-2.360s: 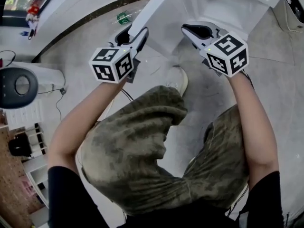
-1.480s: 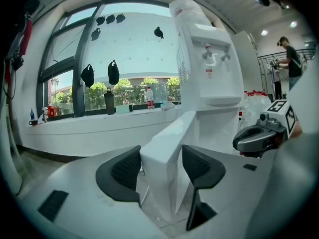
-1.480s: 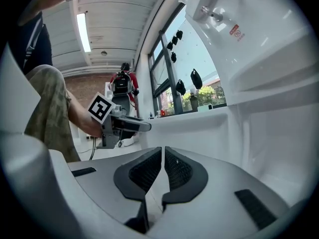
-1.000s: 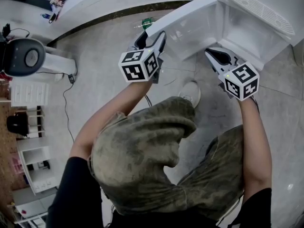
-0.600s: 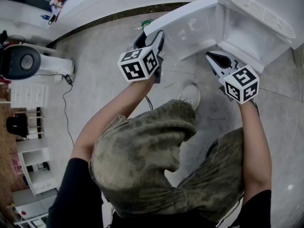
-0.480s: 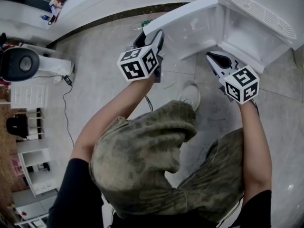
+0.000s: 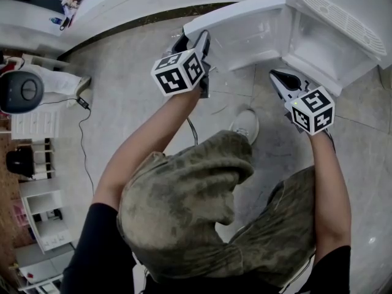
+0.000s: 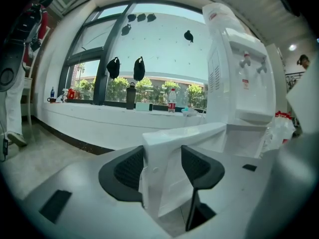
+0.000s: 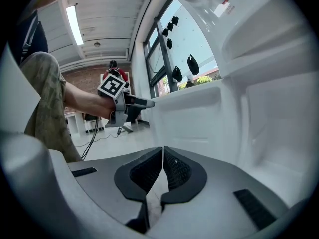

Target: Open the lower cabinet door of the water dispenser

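The white water dispenser (image 7: pixel 343 17) stands at the top right, and its lower cabinet door (image 7: pixel 239 26) is swung out to the left. My left gripper (image 7: pixel 195 40) is at the door's free edge. In the left gripper view that edge (image 8: pixel 169 148) sits between the two pads; the jaws have just been closing on it and now press on both faces. My right gripper (image 7: pixel 275 75) is shut and empty, just in front of the open cabinet's lower edge. In the right gripper view its pads (image 9: pixel 163 168) meet, with the door's inner face (image 9: pixel 194 118) ahead.
My bent knee in camouflage trousers (image 7: pixel 184 195) and a white shoe (image 7: pixel 246 124) are below the grippers. A black round device (image 7: pixel 21 92) and a cable (image 7: pixel 86 139) are on the floor at left. A window sill with bottles (image 8: pixel 172 101) runs behind the door.
The left gripper and the door edge have moved a little farther out, so the door stands wider. The right gripper has sunk slightly and stays shut.
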### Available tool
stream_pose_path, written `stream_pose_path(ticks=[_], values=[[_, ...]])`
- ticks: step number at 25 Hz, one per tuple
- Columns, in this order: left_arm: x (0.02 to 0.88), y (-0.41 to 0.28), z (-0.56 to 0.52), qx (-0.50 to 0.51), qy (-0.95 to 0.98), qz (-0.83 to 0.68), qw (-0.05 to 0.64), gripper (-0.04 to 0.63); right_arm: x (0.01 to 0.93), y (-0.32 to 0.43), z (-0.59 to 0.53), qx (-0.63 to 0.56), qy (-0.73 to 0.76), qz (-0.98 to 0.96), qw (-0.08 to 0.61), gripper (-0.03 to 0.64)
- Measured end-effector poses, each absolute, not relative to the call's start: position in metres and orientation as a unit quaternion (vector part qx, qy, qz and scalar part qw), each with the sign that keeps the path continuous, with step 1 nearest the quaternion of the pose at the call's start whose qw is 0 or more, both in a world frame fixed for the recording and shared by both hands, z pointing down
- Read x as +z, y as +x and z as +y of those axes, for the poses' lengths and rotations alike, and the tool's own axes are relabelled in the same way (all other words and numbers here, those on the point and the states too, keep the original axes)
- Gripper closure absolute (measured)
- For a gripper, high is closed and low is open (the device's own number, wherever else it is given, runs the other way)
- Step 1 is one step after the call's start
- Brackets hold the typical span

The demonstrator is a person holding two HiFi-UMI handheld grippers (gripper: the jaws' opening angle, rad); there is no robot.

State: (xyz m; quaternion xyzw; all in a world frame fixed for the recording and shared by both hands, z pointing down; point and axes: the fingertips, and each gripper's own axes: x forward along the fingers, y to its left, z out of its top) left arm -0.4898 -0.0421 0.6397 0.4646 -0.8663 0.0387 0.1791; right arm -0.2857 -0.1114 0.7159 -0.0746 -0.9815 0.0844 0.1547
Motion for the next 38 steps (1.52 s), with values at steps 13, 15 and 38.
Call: stream_pose_path(ticks=[13, 15, 38], values=[[0.639, -0.51, -0.053, 0.035, 0.459, -0.872, 0.167, 0.365, 0.725, -0.28, -0.128, 0.089, -0.051, -0.981, 0.162, 0.612], [0.639, -0.51, -0.053, 0.034, 0.461, -0.871, 0.163, 0.365, 0.726, -0.281, -0.13, 0.09, -0.049, -0.981, 0.162, 0.612], [0.641, -0.345, -0.112, 0.092, 0.668, -0.724, 0.146, 0.484, 0.655, -0.186, -0.179, 0.046, 0.059, -0.993, 0.092, 0.612]])
